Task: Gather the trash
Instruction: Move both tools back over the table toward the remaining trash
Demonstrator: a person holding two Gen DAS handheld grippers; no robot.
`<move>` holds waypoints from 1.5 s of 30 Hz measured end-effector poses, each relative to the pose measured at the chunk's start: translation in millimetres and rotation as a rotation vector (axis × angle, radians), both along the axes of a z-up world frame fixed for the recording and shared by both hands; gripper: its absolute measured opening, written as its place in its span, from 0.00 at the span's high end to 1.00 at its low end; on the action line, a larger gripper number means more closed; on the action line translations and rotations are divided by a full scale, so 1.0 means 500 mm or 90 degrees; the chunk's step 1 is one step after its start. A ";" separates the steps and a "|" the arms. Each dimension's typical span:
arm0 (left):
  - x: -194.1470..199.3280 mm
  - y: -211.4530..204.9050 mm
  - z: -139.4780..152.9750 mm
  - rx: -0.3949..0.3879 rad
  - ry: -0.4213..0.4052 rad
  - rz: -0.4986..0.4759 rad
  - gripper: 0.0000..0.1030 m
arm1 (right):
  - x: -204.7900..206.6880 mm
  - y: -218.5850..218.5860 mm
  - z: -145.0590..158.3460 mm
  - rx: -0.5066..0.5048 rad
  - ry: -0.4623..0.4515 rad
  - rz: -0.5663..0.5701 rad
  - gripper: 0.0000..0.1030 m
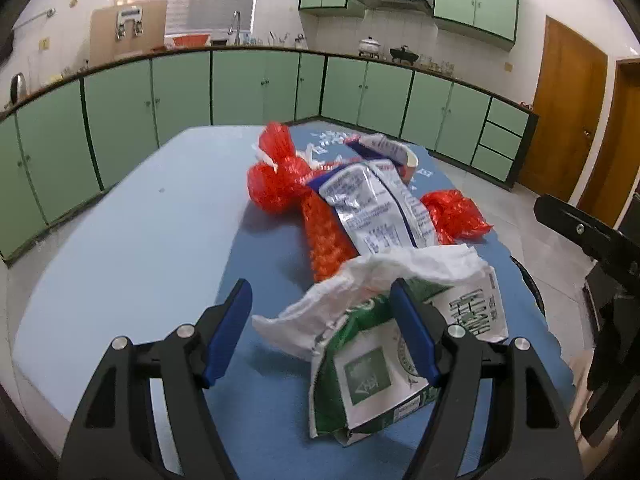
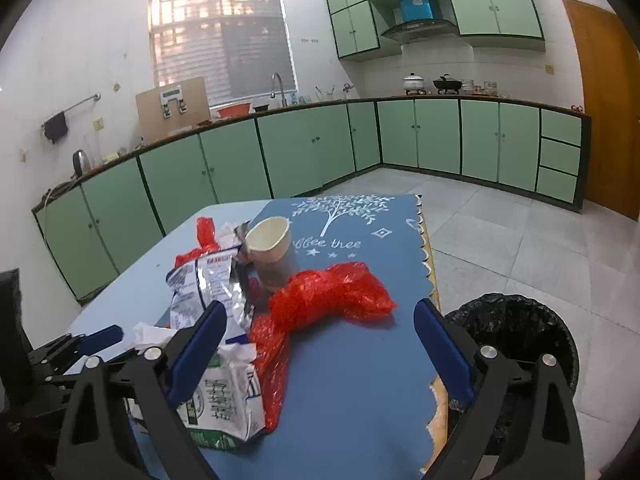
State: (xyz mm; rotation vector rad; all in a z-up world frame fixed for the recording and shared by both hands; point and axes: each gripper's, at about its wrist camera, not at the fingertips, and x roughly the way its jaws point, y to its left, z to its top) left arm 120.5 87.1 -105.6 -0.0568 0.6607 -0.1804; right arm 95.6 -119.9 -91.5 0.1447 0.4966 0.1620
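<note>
A pile of trash lies on the blue mat [image 2: 352,380]. It holds a red plastic bag [image 1: 280,184] [image 2: 328,292], a silver-blue snack wrapper [image 1: 372,204] [image 2: 204,284], a crumpled white tissue [image 1: 380,276] and a flattened green-and-white carton [image 1: 372,368] [image 2: 224,396]. A paper cup [image 2: 272,248] stands behind the pile. My left gripper [image 1: 320,292] is open just above the tissue and carton, its right finger over the carton, with neither pad pressing on anything. My right gripper [image 2: 320,308] is open, and the red bag lies just beyond its fingertips.
A black-lined trash bin [image 2: 516,332] stands on the tiled floor beside the table's right edge. The mat covers the right half of the light blue table [image 1: 120,260]. Green kitchen cabinets [image 1: 248,84] run along the walls behind.
</note>
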 end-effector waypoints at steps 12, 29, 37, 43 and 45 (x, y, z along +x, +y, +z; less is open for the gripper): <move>-0.009 -0.002 0.001 -0.020 -0.020 -0.009 1.00 | 0.002 0.015 -0.013 -0.007 0.015 0.009 0.11; -0.019 0.049 -0.006 -0.040 0.019 0.003 0.56 | 0.003 0.014 -0.021 -0.003 0.025 0.025 0.11; -0.001 0.033 -0.018 -0.061 0.041 -0.019 0.80 | 0.002 0.018 -0.020 -0.005 0.024 0.026 0.12; -0.014 0.009 -0.013 -0.055 0.023 -0.047 1.00 | 0.001 0.011 -0.021 -0.002 0.024 0.019 0.12; -0.018 0.008 -0.006 -0.057 0.014 -0.047 1.00 | 0.002 0.008 -0.021 -0.001 0.024 0.018 0.12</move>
